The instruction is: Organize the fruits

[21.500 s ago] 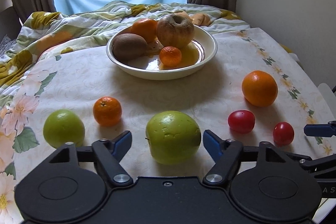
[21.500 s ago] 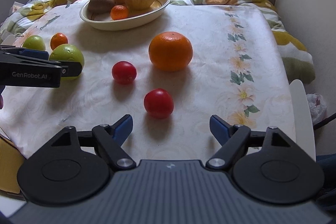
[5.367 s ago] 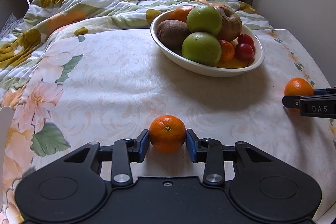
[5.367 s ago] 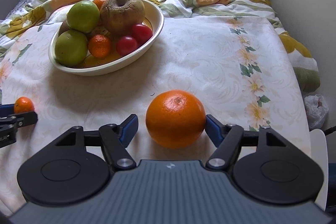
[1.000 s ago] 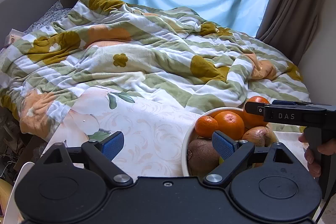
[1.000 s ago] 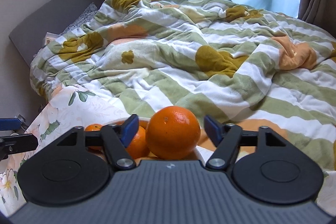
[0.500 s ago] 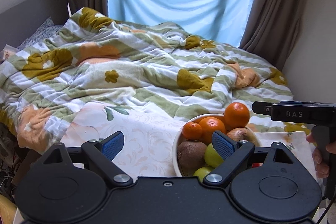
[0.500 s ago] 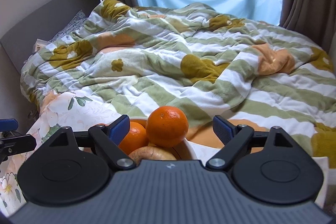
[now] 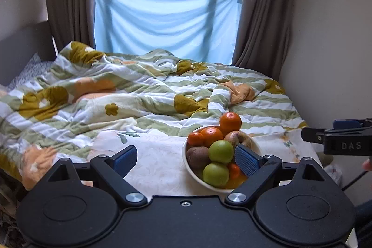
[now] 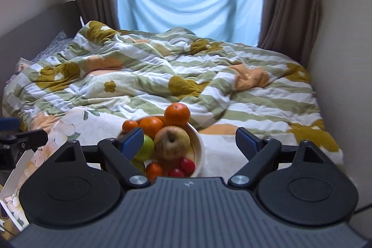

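A white bowl [image 9: 185, 151] [image 10: 200, 150] stands on the flowered tablecloth, piled with fruit. A large orange [image 9: 230, 121] [image 10: 177, 114] sits on top of the pile, at the back. Under it lie a brown apple [image 10: 172, 142], two green apples [image 9: 220, 151], a kiwi [image 9: 198, 157], mandarins [image 10: 130, 126] and red tomatoes [image 10: 187, 165]. My left gripper [image 9: 186, 158] hangs open above and in front of the bowl and holds nothing. My right gripper [image 10: 189, 143] is also back from the bowl, and its jaws are opening with nothing between them.
Behind the table [image 9: 158, 155] lies a bed under a rumpled striped quilt [image 9: 139, 97], with curtains and a blue cloth at the window. A bare wall [image 9: 325, 50] runs close along the right. A finger [image 9: 325, 135] of the right gripper shows at the right edge.
The right jaws have widened and let go of the large orange, which now rests on the pile. Both grippers have drawn back and up, so the whole bowl shows.
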`<action>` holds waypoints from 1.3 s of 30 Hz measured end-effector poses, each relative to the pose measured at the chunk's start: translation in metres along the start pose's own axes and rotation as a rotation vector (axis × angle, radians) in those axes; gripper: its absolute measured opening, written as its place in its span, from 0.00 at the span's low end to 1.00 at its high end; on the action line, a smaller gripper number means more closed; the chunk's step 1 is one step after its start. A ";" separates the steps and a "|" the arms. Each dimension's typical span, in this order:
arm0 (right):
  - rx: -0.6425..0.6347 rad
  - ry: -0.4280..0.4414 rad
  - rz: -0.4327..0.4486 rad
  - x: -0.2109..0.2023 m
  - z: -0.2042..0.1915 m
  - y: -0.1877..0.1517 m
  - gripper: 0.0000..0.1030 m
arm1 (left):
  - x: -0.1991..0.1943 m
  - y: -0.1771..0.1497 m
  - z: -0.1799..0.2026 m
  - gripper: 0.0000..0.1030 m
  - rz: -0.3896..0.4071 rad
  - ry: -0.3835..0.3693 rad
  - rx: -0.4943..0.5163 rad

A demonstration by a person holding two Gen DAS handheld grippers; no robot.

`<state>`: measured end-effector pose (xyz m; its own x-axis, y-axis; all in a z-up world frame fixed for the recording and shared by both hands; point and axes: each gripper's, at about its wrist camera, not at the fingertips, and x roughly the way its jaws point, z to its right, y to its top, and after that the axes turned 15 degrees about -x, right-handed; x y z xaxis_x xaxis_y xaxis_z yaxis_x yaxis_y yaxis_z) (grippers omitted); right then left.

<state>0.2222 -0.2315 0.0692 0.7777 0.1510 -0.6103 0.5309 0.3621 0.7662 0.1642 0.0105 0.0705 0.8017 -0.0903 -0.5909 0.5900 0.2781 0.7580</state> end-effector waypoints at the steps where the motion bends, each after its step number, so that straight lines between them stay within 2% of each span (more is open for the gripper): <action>1: 0.006 -0.010 -0.004 -0.011 -0.004 -0.006 1.00 | -0.007 -0.004 -0.002 0.92 0.005 -0.003 0.013; 4: 0.017 -0.045 -0.025 -0.039 -0.021 -0.023 1.00 | -0.023 -0.014 -0.006 1.00 0.009 -0.005 0.041; 10: 0.038 -0.122 -0.104 -0.073 -0.049 -0.059 1.00 | -0.043 -0.038 -0.015 1.00 -0.011 0.009 0.089; 18: 0.124 -0.130 -0.138 -0.099 -0.057 -0.089 1.00 | -0.059 -0.065 -0.019 1.00 -0.027 0.003 0.109; 27: 0.137 -0.138 -0.142 -0.108 -0.059 -0.103 1.00 | -0.067 -0.072 -0.016 1.00 -0.025 0.004 0.127; 39: 0.136 -0.137 -0.141 -0.108 -0.058 -0.104 1.00 | -0.067 -0.072 -0.017 1.00 -0.025 0.004 0.126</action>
<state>0.0636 -0.2316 0.0432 0.7259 -0.0220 -0.6875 0.6711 0.2420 0.7008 0.0668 0.0122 0.0506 0.7865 -0.0916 -0.6108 0.6172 0.1535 0.7717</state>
